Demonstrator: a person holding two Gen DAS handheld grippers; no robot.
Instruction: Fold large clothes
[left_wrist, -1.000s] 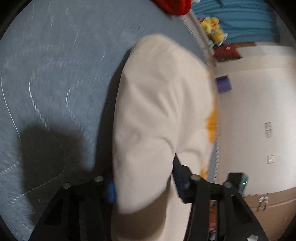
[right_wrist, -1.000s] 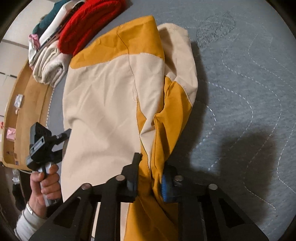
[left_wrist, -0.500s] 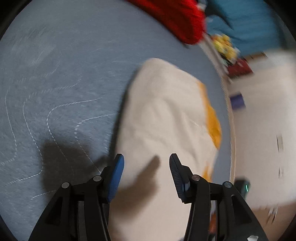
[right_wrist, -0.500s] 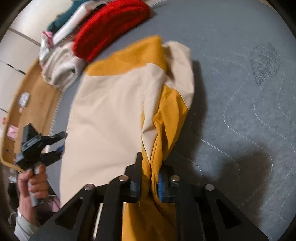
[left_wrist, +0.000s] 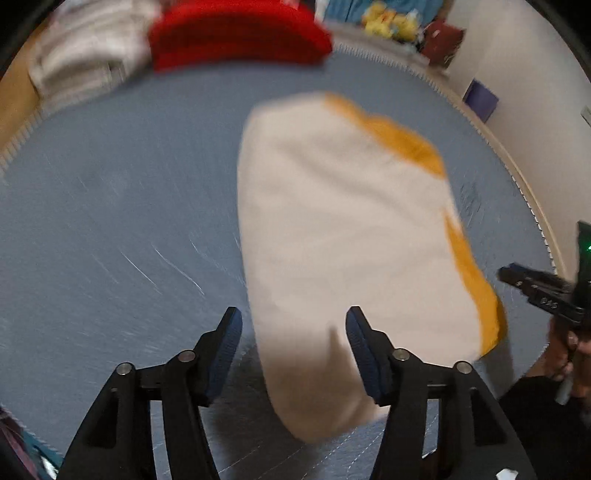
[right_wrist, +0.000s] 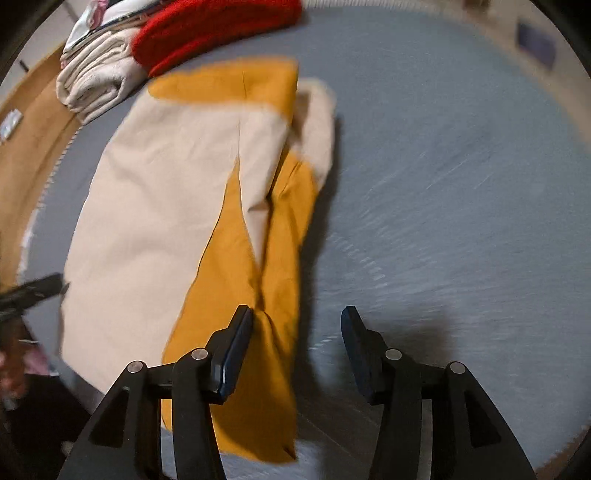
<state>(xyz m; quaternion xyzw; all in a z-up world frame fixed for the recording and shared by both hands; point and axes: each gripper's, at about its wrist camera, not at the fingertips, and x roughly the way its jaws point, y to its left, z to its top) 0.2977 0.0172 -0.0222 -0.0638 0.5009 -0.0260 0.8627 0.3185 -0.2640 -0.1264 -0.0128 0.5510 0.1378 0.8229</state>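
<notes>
A cream and mustard-yellow garment (left_wrist: 343, 229) lies folded lengthwise on the blue-grey quilted bed cover (left_wrist: 110, 206). My left gripper (left_wrist: 293, 325) hovers above its near cream end, jaws opening, the pads clear of the cloth. In the right wrist view the same garment (right_wrist: 166, 206) shows its yellow panels (right_wrist: 243, 295) along the right edge. My right gripper (right_wrist: 297, 321) is above that yellow edge, jaws opening, with nothing pressed between the pads. Both views are blurred by motion.
A red knit garment (right_wrist: 207, 29) and folded cream clothes (right_wrist: 96, 85) sit at the far edge of the bed. A wooden bed frame (right_wrist: 26, 147) runs along the left. The other gripper and a hand (left_wrist: 561, 306) show at the right of the left wrist view.
Both grippers let go of the garment, opened wider and rose away from it. The garment now lies flat on the bed.
</notes>
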